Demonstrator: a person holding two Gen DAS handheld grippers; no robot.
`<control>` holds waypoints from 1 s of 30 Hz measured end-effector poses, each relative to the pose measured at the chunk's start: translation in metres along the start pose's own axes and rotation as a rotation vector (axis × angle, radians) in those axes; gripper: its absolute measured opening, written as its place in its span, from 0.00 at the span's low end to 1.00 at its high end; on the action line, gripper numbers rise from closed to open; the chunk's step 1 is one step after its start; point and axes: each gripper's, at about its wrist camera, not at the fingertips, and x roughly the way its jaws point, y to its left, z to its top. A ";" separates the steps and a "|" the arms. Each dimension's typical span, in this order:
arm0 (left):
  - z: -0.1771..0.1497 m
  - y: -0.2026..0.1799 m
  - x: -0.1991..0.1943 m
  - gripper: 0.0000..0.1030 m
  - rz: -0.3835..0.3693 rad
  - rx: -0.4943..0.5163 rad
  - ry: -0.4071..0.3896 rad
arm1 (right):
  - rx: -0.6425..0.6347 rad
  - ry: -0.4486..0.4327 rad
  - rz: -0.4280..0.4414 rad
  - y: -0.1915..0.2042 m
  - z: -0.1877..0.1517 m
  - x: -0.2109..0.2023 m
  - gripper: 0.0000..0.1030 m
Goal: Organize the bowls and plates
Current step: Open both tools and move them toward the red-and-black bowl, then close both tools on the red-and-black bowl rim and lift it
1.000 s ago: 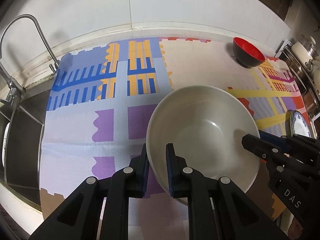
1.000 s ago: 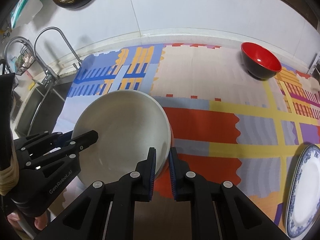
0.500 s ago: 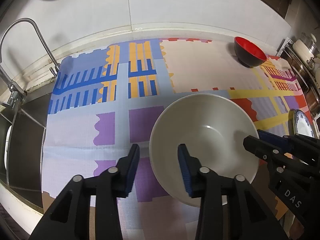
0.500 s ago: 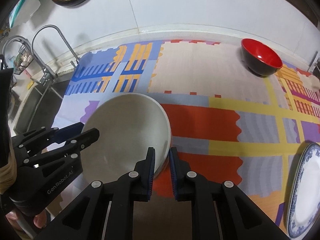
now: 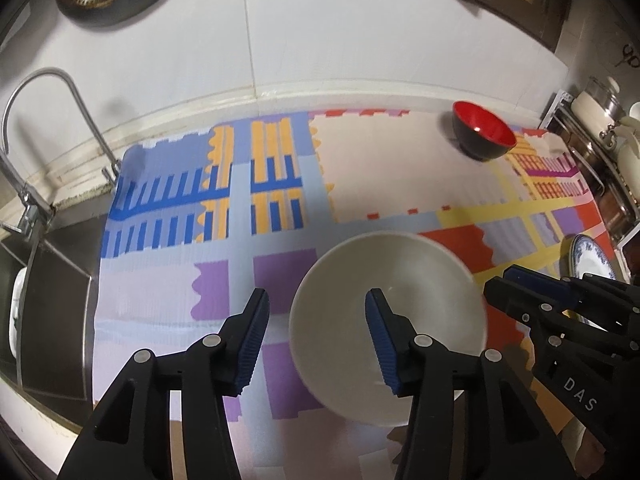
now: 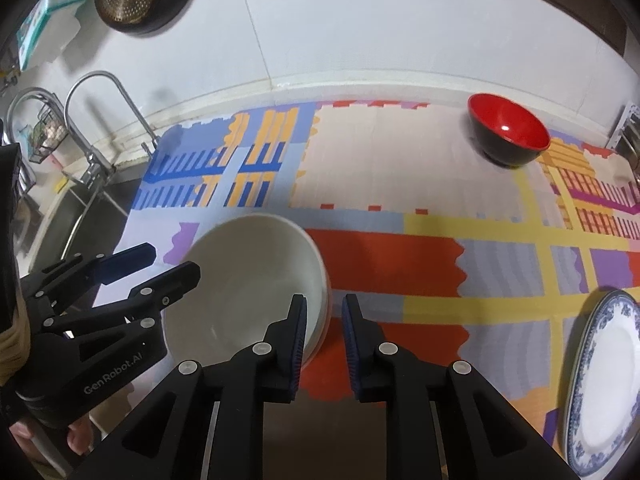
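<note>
White bowl point(image 5: 404, 304) on the patterned mat point(image 5: 168, 288), left tool point(image 5: 316, 332) just spread, straddling its rim without touching, right tool point(image 6: 324, 336) slightly parted astride the opposite rim, no pinch.

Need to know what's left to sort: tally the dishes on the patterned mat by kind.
Bowls: 2, a white bowl and a red and black bowl
Plates: 1, a blue-rimmed plate
Total: 3

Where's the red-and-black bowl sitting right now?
The red-and-black bowl stands upright at the far right of the patterned mat, near the white wall, well beyond the large white bowl and the blue-rimmed plate.
</note>
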 end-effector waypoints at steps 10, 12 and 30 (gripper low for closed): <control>0.035 -0.029 -0.013 0.66 -0.038 0.068 -0.081 | 0.024 -0.086 -0.049 -0.023 0.018 -0.027 0.20; 0.042 -0.035 -0.015 0.69 -0.039 0.082 -0.094 | 0.039 -0.108 -0.059 -0.032 0.023 -0.034 0.29; 0.114 -0.096 0.001 0.81 -0.060 0.192 -0.191 | 0.119 -0.210 -0.180 -0.110 0.068 -0.058 0.41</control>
